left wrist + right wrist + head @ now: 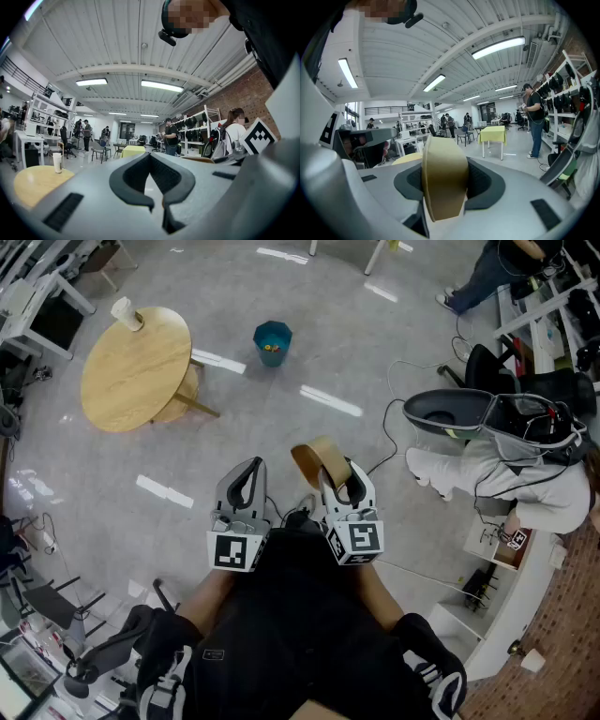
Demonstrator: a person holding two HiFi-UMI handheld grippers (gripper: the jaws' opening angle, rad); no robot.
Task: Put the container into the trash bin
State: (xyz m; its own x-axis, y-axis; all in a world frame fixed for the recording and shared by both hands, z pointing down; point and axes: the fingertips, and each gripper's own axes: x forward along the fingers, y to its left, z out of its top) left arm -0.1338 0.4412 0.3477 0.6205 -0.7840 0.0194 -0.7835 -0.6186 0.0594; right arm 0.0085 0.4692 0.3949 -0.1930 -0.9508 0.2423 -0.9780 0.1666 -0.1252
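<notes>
Carry step: right gripper (341, 480) clamps the container (315, 459) (paper bowl, perhaps). Left gripper (246, 484): jaws together, empty. Next: reach distant trash bin (272, 341).

We see the trash bin (272, 341) on the floor well ahead, right of the round table (131, 381), with a cup (126, 314) at that table's far edge. The container (317, 459) sits between the right gripper's (342, 474) jaws, beside the left gripper (247, 474). A seated person (506, 474) is to our right.
</notes>
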